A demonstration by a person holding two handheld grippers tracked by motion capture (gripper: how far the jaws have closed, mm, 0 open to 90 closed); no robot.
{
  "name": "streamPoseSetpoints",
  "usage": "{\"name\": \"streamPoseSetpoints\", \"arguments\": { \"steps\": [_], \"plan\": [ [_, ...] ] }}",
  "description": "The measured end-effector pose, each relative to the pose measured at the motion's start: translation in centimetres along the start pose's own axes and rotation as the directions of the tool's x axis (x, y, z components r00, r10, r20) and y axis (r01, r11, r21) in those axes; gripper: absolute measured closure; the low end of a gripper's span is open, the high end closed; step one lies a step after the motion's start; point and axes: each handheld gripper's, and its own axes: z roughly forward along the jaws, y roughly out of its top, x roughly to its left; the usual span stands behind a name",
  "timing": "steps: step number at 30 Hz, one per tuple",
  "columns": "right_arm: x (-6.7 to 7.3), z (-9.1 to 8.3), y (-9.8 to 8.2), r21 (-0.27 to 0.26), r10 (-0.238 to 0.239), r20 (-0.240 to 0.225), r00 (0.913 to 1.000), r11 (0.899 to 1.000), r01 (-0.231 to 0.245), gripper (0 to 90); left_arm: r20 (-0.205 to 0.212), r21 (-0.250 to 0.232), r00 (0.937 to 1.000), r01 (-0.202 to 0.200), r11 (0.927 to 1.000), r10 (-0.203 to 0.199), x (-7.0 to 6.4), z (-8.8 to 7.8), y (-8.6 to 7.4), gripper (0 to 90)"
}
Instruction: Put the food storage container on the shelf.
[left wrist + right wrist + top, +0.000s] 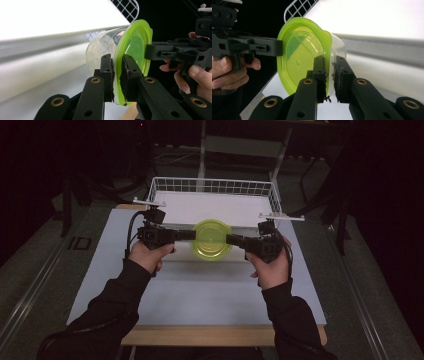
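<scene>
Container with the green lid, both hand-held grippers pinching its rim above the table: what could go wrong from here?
1. The left hand-held gripper and right hand-held gripper pinch only the lid edge; it could pop off, dropping the clear container.
2. Uneven pulling may tilt it near the wire basket.

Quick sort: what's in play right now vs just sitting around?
In play:
- left gripper, shut on the lid rim
- right gripper, shut on the lid rim
- green lid
- clear container under the lid

Sitting around:
- wire basket
- white table
</scene>
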Motion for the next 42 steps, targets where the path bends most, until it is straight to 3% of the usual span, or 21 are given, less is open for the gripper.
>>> {"name": "streamPoseSetpoints", "arguments": {
  "steps": [1, 9, 13, 16, 17, 22, 28, 35, 42],
  "plan": [
    [0.0, 0.0, 0.4, -0.003, 0.003, 0.0, 1.0, 1.0, -0.003, 80.9, -0.006, -0.008, 1.0, 0.0, 1.0, 0.0, -0.2, -0.1, 0.9, 81.4],
    [0.0, 0.0, 3.1, -0.025, 0.017, 0.008, 0.9998, 1.0, -0.017, 80.9, -0.038, -0.036, 0.9993, -0.004, 0.9994, 0.003, -0.3, 0.0, 3.6, 80.9],
    [-0.4, 0.6, 5.0, -0.027, 0.047, 0.012, 0.9988, 0.999, -0.046, 81.0, -0.06, -0.039, 0.998, 0.017, 0.9991, -0.019, 0.4, 0.6, 5.3, 80.6],
    [-0.6, 0.8, 5.3, -0.026, 0.051, 0.014, 0.9986, 0.998, -0.05, 81.0, -0.068, -0.038, 0.9976, 0.012, 0.9992, -0.015, 0.5, 0.8, 5.6, 80.4],
    [-1.2, 1.5, 5.9, -0.015, 0.07, 0.018, 0.9974, 0.997, -0.069, 81.0, -0.081, -0.036, 0.9963, 0.027, 0.999, -0.03, 1.1, 1.3, 6.2, 80.4],
    [-1.9, 2.6, 7.0, -0.001, 0.081, 0.048, 0.9955, 0.997, -0.081, 81.0, -0.106, -0.032, 0.9928, 0.052, 0.9982, -0.055, 2.2, 2.4, 7.1, 79.9],
    [-3.0, 3.7, 7.9, 0.016, 0.119, 0.045, 0.9919, 0.993, -0.12, 81.0, -0.124, -0.034, 0.9903, 0.059, 0.9977, -0.063, 3.0, 3.2, 7.8, 79.9],
    [-4.2, 4.5, 8.1, 0.041, 0.153, 0.052, 0.9868, 0.987, -0.156, 80.9, -0.113, -0.025, 0.9897, 0.085, 0.9961, -0.087, 4.0, 4.2, 7.9, 79.7],
    [-4.6, 5.2, 9.1, 0.049, 0.17, 0.073, 0.9828, 0.984, -0.173, 80.4, -0.132, -0.024, 0.99, 0.046, 0.9987, -0.049, 4.3, 4.8, 8.3, 70.5]
  ]
}}
